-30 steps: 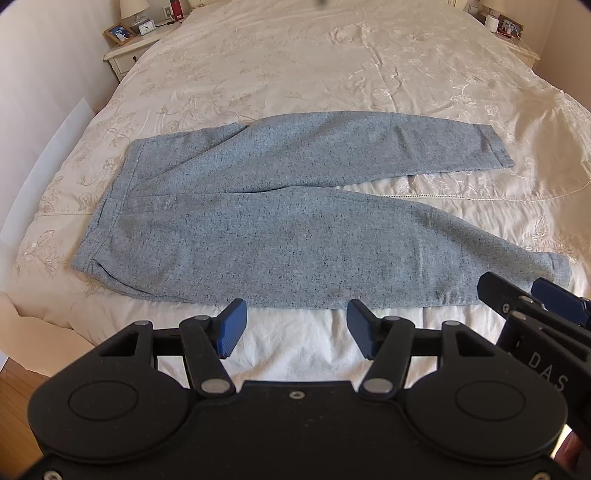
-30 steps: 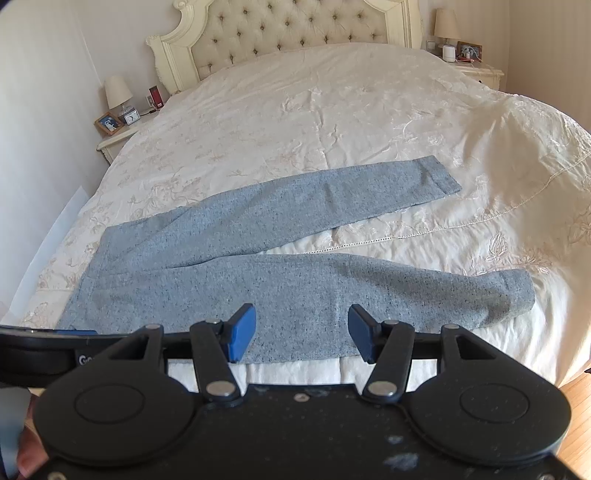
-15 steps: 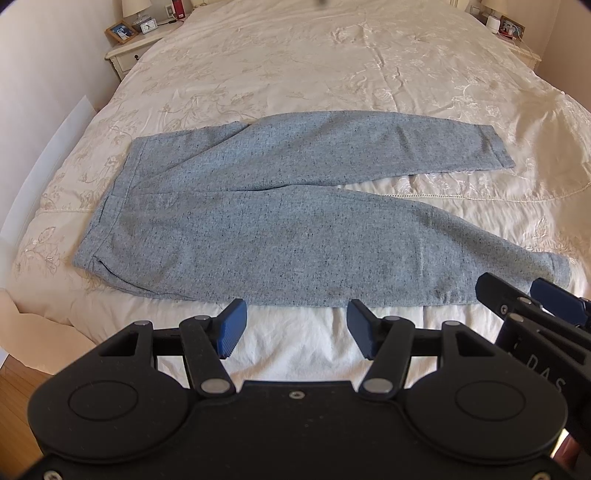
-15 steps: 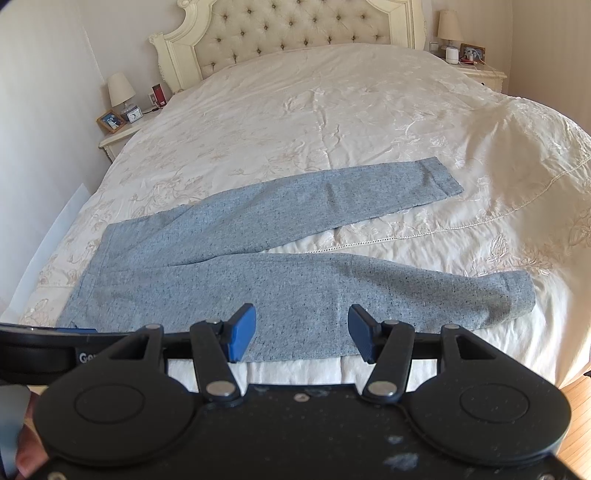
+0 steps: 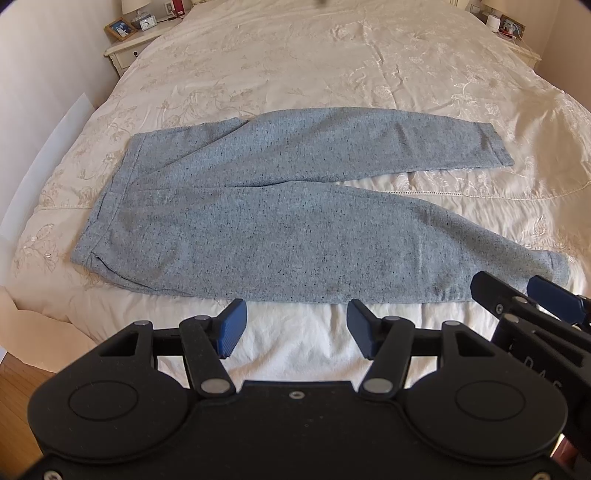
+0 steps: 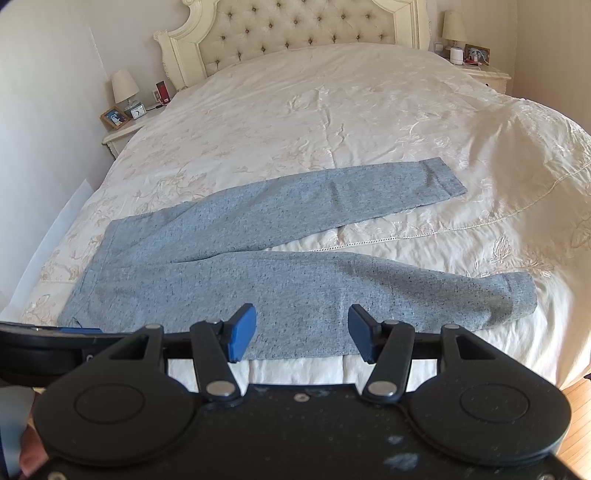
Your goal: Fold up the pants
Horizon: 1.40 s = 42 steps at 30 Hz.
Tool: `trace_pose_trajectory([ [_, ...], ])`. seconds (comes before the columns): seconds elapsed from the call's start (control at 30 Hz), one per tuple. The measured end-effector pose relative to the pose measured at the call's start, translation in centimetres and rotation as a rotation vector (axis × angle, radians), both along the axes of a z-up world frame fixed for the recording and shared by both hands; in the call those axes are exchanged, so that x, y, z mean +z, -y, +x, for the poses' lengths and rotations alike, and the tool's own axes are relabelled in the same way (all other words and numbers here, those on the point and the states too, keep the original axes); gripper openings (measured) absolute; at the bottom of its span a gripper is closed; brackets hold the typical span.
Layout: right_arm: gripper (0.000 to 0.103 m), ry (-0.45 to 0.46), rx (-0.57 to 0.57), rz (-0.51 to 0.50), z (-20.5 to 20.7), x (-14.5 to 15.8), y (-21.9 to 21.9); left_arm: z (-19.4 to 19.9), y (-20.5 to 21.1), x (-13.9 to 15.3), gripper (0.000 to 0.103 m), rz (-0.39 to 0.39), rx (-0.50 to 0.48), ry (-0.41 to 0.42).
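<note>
Light blue speckled pants (image 5: 280, 221) lie flat on the bed, waistband at the left, both legs spread apart toward the right; they also show in the right wrist view (image 6: 280, 273). My left gripper (image 5: 293, 328) is open and empty, hovering just in front of the near leg's lower edge. My right gripper (image 6: 301, 332) is open and empty, over the near leg's front edge. The right gripper's fingers also show at the right edge of the left wrist view (image 5: 532, 299), close to the near leg's cuff.
A cream embroidered bedspread (image 6: 332, 122) covers the bed, with a tufted headboard (image 6: 295, 29) behind. Nightstands with lamps stand at the far left (image 6: 122, 125) and far right (image 6: 480, 70). Wooden floor (image 5: 22, 373) shows at the bed's foot.
Both grippers have barely moved; the views shifted slightly, the right one tilting up a little. The pants lie as before.
</note>
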State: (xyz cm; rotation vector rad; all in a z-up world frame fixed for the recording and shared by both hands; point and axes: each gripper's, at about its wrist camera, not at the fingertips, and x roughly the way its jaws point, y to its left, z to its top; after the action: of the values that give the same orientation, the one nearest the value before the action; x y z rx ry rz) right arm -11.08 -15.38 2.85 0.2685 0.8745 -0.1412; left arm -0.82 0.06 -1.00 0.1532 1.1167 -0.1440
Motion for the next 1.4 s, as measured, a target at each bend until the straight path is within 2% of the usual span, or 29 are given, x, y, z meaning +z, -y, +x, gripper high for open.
trace_pose_trajectory([
  [0.83,0.059,-0.028,0.021,0.006,0.3,-0.5,0.3,0.3,0.4,-1.0,0.064,-0.006,0.016,-0.078],
  [1.13,0.059,-0.084,0.052,0.007,1.2,-1.4,0.5,0.6,0.1,-1.9,0.064,0.025,0.048,-0.108],
  [1.4,0.059,-0.138,0.041,0.019,3.2,-2.7,0.6,3.1,-0.5,-3.0,0.064,0.056,0.046,-0.142],
])
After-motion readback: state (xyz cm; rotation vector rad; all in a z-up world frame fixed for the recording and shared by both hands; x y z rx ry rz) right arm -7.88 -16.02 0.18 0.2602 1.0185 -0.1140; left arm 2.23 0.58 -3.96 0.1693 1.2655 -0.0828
